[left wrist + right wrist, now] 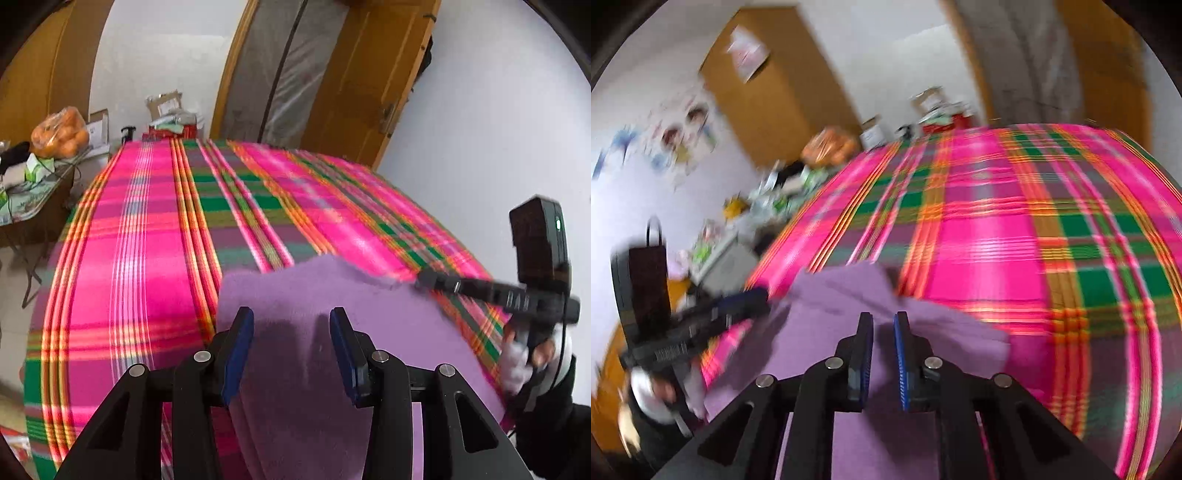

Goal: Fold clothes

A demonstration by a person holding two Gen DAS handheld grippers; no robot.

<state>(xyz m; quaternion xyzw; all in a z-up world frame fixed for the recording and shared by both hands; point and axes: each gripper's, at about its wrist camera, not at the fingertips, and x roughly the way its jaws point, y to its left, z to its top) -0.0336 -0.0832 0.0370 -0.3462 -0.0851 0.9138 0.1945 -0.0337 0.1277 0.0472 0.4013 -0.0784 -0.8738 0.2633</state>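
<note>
Spreading is judged in hand: the purple cloth (pixel 332 295) is clamped by the right gripper (pixel 883 317), while the left gripper (pixel 291 314) is held apart over it; next, a flat lay on the plaid bed (pixel 147 240) is needed.

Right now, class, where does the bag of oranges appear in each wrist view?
Left wrist view: bag of oranges at far left, beside the bed's far corner.
Right wrist view: blurred, upper centre-left, beyond the bed's edge.
Shared landmark: the plaid bedspread.

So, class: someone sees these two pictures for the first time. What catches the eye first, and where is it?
The bright pink, green and orange plaid bedspread fills the middle of both views. A lilac garment lies bunched on its near edge, under the left gripper and right gripper. A bag of oranges sits on the cluttered side table.
</note>
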